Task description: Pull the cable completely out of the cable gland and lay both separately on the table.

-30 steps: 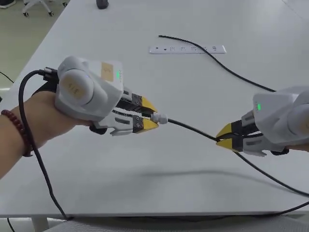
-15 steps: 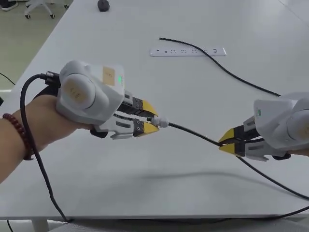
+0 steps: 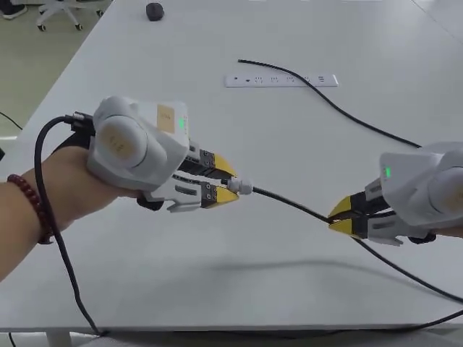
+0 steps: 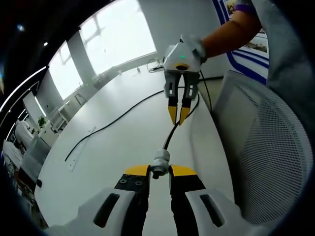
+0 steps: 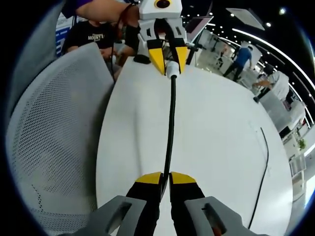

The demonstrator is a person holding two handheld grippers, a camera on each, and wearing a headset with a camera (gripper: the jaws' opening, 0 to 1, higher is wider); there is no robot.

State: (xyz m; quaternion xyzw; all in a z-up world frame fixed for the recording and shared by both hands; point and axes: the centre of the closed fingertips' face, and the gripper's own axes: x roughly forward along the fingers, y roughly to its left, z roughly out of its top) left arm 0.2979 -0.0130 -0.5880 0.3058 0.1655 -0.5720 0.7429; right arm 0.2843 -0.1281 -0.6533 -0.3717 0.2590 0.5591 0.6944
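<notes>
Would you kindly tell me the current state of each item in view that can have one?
left gripper: shut on the cable gland.
cable gland: held above the table, cable not yet out of it.
cable: stretched nearly straight between the two grippers, off the table there.
right gripper: shut on the cable.
power strip: lying flat on the table.

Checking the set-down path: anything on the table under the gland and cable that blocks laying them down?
Nothing visible. The table below the gland and cable is bare; the power strip lies farther back. The left gripper holds the gland, the right gripper the cable, both raised above the surface.
</notes>
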